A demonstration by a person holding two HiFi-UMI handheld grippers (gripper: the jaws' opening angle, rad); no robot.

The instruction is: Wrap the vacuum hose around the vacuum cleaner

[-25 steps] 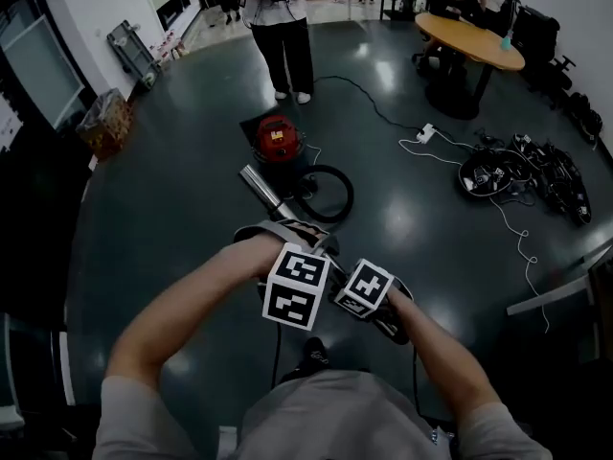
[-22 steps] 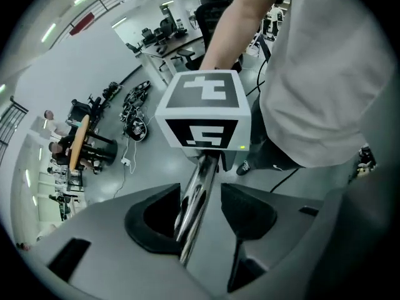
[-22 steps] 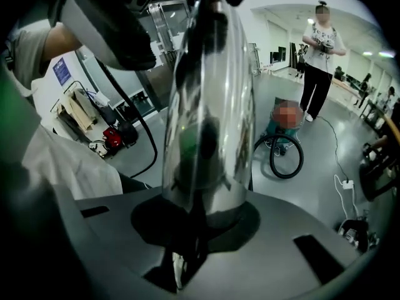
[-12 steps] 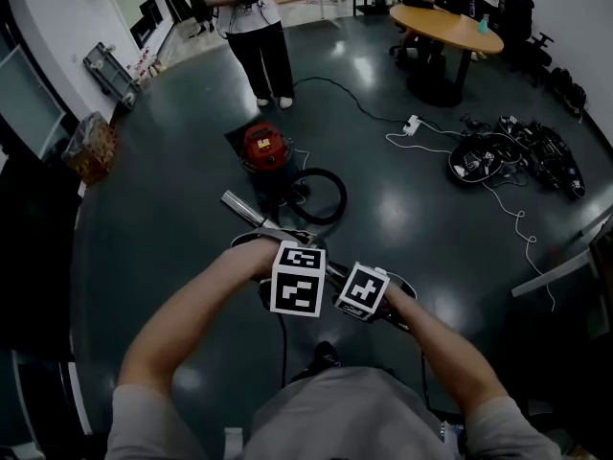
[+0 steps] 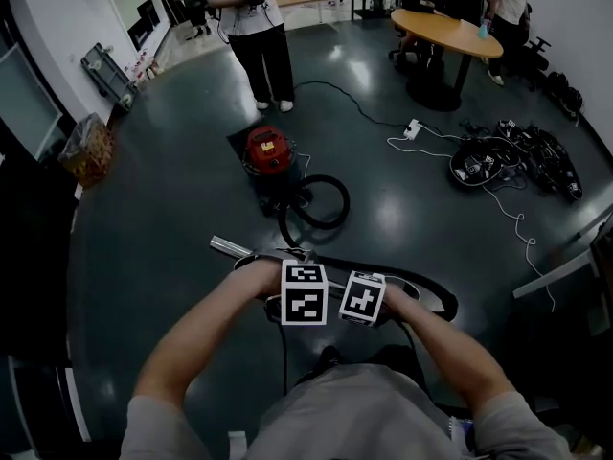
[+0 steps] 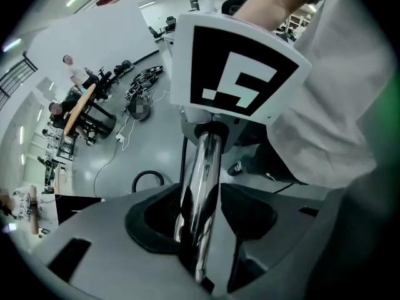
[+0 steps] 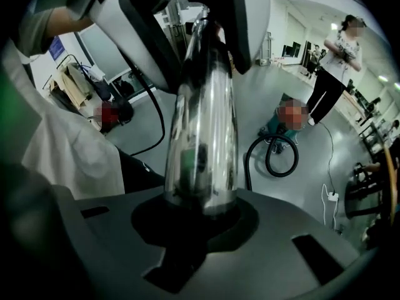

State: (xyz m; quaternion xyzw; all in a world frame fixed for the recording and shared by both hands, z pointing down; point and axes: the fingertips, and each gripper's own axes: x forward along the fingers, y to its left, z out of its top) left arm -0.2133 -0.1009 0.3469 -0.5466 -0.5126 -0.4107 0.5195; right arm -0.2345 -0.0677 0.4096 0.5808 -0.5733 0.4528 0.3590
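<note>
The red vacuum cleaner (image 5: 267, 149) stands on the dark floor ahead of me, its black hose (image 5: 337, 199) coiled in a loop beside it. The hose runs back to a chrome wand (image 5: 230, 248) that lies across in front of me, the tip pointing left. My left gripper (image 5: 292, 286) and right gripper (image 5: 369, 300) sit side by side on the wand, both pointing steeply down. In the left gripper view the chrome wand (image 6: 203, 186) is clamped between the jaws of the left gripper (image 6: 197, 230). In the right gripper view the right gripper (image 7: 200, 211) is shut on the wand (image 7: 203, 136).
A person (image 5: 251, 27) stands just beyond the vacuum. A round wooden table (image 5: 450, 34) is at the back right. A white cable with a power strip (image 5: 414, 129) and a heap of black gear (image 5: 517, 156) lie on the right, a basket (image 5: 86, 147) on the left.
Both hands have sunk in the picture with the wand. Its tip has swung away from the vacuum to the left, and more hose shows to the right of the right gripper.
</note>
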